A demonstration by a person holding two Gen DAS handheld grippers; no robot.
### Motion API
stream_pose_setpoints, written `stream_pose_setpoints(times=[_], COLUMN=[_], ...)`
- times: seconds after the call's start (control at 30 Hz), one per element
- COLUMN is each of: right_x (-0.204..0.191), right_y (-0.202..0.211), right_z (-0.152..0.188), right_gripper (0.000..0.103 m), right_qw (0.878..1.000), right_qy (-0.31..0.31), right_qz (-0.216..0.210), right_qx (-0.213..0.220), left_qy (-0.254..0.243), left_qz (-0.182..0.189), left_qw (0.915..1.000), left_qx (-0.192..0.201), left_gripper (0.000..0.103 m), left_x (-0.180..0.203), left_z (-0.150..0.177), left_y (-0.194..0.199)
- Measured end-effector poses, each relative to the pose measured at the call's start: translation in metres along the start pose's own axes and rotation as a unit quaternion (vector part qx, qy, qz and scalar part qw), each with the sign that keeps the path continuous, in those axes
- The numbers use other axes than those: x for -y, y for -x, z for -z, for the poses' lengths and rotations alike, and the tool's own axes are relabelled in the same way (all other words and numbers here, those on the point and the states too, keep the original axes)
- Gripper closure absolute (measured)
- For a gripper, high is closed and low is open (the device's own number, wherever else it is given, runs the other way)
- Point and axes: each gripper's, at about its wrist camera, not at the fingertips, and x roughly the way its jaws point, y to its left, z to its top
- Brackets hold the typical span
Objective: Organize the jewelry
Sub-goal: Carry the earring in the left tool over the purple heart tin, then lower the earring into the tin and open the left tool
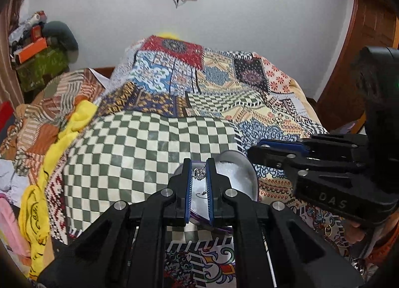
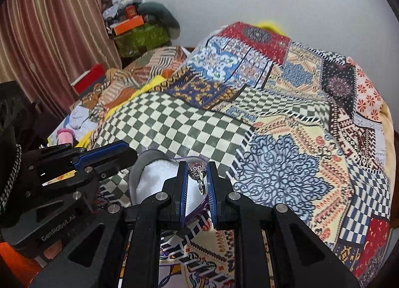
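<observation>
A big bed (image 2: pixel 286 103) fills the room. A patchwork blanket (image 1: pixel 224 81) with many colours covers it. One big patch has green and white squares (image 1: pixel 149 143). Another patch has a blue lacy flower (image 2: pixel 276 170). Near the front of the blanket sits a grey box (image 1: pixel 239 160) with a white, soft inside. It looks a bit like a heart, but part of it is hidden. On the left side of the bed lies a yellow cloth (image 1: pixel 67 136), bunched up and long. Beside it lies a striped brown and orange cloth (image 1: pixel 57 96), all crumpled. A red box (image 2: pixel 91 78) rests by the far left edge, near the curtain.
</observation>
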Motion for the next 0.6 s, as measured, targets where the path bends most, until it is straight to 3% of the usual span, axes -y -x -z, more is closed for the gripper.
stream_pose_setpoints(times=[0.2, 0.6], right_x=[-0.005, -0.006], right_y=[-0.006, -0.019], right_z=[0.004, 0.004], right_gripper=[0.09, 0.09], right_qw=[1.0, 0.999], right_qy=[0.013, 0.013], right_qz=[-0.004, -0.012], right_qx=[-0.014, -0.035], left_qy=[0.012, -0.005], left_qz=[0.019, 0.018], left_qw=[0.9994, 0.999], left_qx=[-0.028, -0.041], left_gripper=[0.094, 0.094], left_x=[-0.005, 0.0], left_z=[0.005, 0.009], left_y=[-0.015, -0.018])
